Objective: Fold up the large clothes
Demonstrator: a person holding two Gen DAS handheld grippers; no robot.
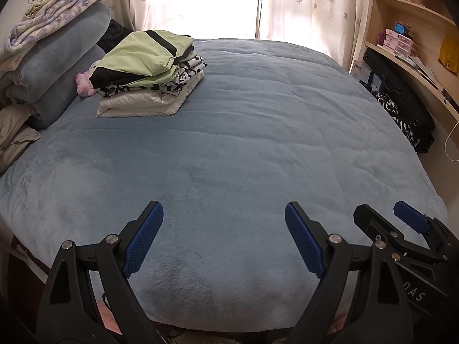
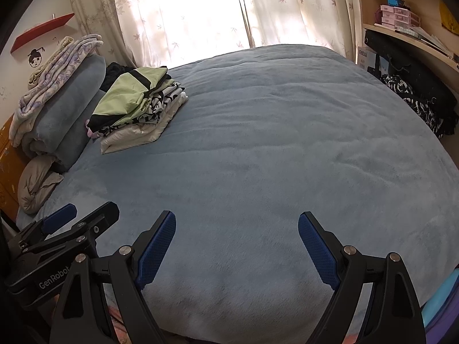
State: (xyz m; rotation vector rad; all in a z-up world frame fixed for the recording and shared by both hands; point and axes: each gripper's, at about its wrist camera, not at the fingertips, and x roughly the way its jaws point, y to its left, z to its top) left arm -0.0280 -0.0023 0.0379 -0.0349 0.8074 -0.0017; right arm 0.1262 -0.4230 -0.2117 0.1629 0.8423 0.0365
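Note:
A stack of folded clothes lies at the far left of the bed: a light green and black garment on top, a black-and-white printed one under it, a white one at the bottom. The same stack shows in the right wrist view. My left gripper hovers open over the near edge of the blue blanket, nothing between its blue pads. My right gripper is open beside it, also holding nothing. Each gripper shows at the edge of the other's view: the right gripper and the left gripper.
Rolled grey-blue bedding with a floral blanket on top piles up at the left head of the bed. A beige pillow lies below it. Wooden shelves and a black bag with dark patterned clothing line the right side. Curtains hang behind.

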